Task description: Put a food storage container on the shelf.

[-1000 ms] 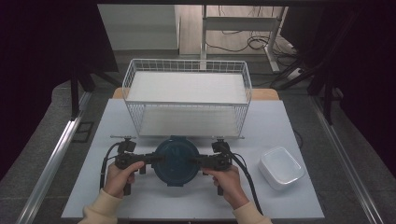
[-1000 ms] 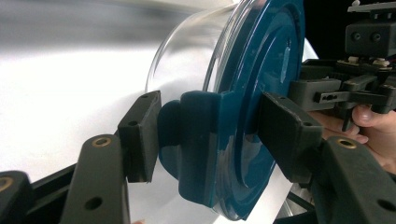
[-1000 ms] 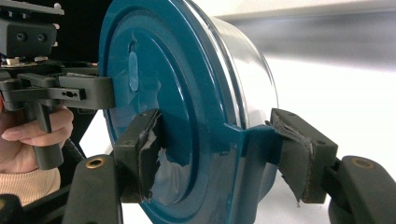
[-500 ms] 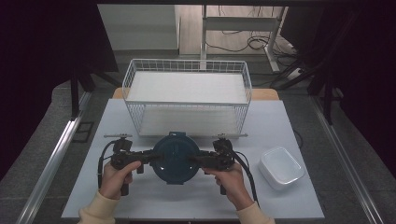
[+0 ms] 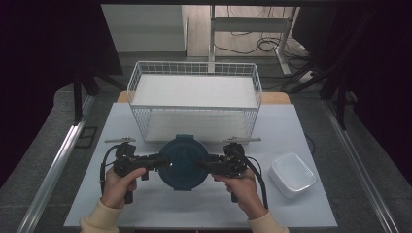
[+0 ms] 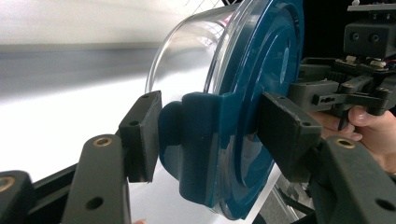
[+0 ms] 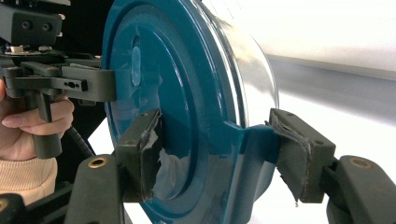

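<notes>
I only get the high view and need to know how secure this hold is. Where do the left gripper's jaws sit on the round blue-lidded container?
Observer: The left gripper clamps a blue latch tab of the lid, one pad on the tab's outer side, the other on the lid's top face.
Operator: And the right one?
Observer: The right gripper grips the opposite latch tab the same way, and its pads look frayed.
Operator: From above I see just a blue disc. What is under it?
Observer: A clear, round bowl closed by that lid.
</notes>
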The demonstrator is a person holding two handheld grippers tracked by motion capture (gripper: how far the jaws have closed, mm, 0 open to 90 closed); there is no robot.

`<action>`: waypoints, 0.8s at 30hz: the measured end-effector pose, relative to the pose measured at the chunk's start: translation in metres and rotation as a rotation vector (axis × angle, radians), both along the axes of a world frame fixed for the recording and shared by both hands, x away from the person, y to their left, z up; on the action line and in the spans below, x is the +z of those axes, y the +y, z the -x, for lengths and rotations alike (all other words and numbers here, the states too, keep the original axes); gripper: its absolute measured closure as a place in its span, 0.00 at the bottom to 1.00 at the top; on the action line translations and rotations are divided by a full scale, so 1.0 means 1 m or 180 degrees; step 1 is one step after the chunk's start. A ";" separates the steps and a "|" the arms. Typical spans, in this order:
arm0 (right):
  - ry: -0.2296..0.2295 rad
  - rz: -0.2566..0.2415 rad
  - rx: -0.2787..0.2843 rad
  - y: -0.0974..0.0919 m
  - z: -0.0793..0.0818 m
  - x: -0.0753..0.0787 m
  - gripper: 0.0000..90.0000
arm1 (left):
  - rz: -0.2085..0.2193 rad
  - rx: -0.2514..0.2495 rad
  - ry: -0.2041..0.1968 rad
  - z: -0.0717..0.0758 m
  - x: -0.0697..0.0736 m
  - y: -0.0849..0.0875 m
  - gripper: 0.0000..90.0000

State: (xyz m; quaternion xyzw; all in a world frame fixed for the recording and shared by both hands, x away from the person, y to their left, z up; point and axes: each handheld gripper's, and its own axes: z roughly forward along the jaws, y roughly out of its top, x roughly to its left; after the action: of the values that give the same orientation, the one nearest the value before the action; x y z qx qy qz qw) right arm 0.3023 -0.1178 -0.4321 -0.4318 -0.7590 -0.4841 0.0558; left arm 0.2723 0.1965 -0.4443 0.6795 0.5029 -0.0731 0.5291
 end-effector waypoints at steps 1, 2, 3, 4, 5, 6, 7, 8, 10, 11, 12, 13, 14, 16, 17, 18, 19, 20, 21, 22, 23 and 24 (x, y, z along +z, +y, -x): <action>-0.0015 0.0004 -0.0004 0.000 0.000 0.001 0.41 | 0.0009 -0.0003 -0.0005 0.000 0.001 -0.001 0.46; -0.0036 0.0010 -0.0004 -0.001 0.001 0.003 0.41 | 0.0012 -0.0006 -0.0005 0.000 0.001 -0.001 0.46; -0.0036 0.0010 -0.0004 -0.001 0.001 0.003 0.41 | 0.0015 -0.0009 -0.0008 0.000 0.002 -0.001 0.46; -0.0043 0.0013 -0.0005 -0.002 0.001 0.004 0.41 | 0.0019 -0.0009 -0.0013 0.000 0.003 -0.002 0.46; -0.0053 0.0016 -0.0009 -0.002 0.002 0.005 0.41 | 0.0015 -0.0011 -0.0018 0.000 0.003 -0.002 0.46; -0.0052 0.0009 -0.0010 -0.003 0.002 0.006 0.41 | 0.0011 -0.0013 -0.0028 0.000 0.004 -0.002 0.46; -0.0063 0.0009 -0.0008 -0.004 0.002 0.007 0.41 | 0.0004 -0.0013 -0.0036 0.000 0.006 -0.003 0.46; -0.0063 0.0009 -0.0008 -0.004 0.002 0.007 0.41 | 0.0002 -0.0019 -0.0045 0.000 0.007 -0.003 0.46; -0.0091 0.0012 -0.0008 -0.005 0.003 0.011 0.41 | 0.0002 -0.0022 -0.0064 0.000 0.010 -0.004 0.46; -0.0097 0.0010 -0.0009 -0.005 0.003 0.012 0.41 | 0.0014 -0.0026 -0.0070 0.000 0.012 -0.004 0.46; -0.0119 0.0015 -0.0016 -0.005 0.003 0.014 0.41 | 0.0025 -0.0030 -0.0070 0.000 0.013 -0.004 0.46; -0.0143 0.0020 -0.0013 -0.005 0.004 0.016 0.41 | 0.0036 -0.0037 -0.0067 0.000 0.013 -0.004 0.46; -0.0147 0.0026 -0.0011 -0.006 0.004 0.018 0.41 | 0.0043 -0.0039 -0.0063 -0.001 0.014 -0.005 0.46; -0.0151 0.0026 -0.0017 -0.007 0.003 0.020 0.41 | 0.0042 -0.0049 -0.0067 -0.002 0.016 -0.006 0.46; -0.0150 0.0025 -0.0025 -0.008 0.003 0.021 0.41 | 0.0039 -0.0056 -0.0068 -0.003 0.017 -0.007 0.46; -0.0151 0.0023 -0.0027 -0.008 0.003 0.022 0.41 | 0.0023 -0.0064 -0.0076 -0.004 0.019 -0.007 0.46; -0.0153 0.0017 -0.0025 -0.009 0.002 0.023 0.41 | 0.0017 -0.0067 -0.0083 -0.006 0.021 -0.008 0.46; -0.0152 0.0000 -0.0037 -0.010 0.001 0.025 0.41 | 0.0011 -0.0071 -0.0084 -0.006 0.022 -0.009 0.46; -0.0152 0.0000 -0.0037 -0.010 0.001 0.025 0.41 | 0.0013 -0.0070 -0.0088 -0.008 0.024 -0.009 0.46; -0.0156 -0.0005 -0.0039 -0.011 0.000 0.026 0.41 | -0.0001 -0.0085 -0.0090 -0.010 0.026 -0.009 0.46; -0.0161 -0.0009 -0.0047 -0.011 -0.002 0.028 0.41 | 0.0002 -0.0083 -0.0093 -0.011 0.028 -0.009 0.46; -0.0162 -0.0011 -0.0047 -0.011 -0.003 0.030 0.41 | -0.0007 -0.0089 -0.0102 -0.013 0.030 -0.009 0.46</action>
State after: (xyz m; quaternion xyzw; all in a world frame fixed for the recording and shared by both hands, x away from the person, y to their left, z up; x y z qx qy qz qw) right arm 0.3052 -0.1293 -0.4023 -0.4249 -0.7561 -0.4967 0.0337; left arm 0.2850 0.1874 -0.4142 0.6882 0.4849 -0.0690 0.5353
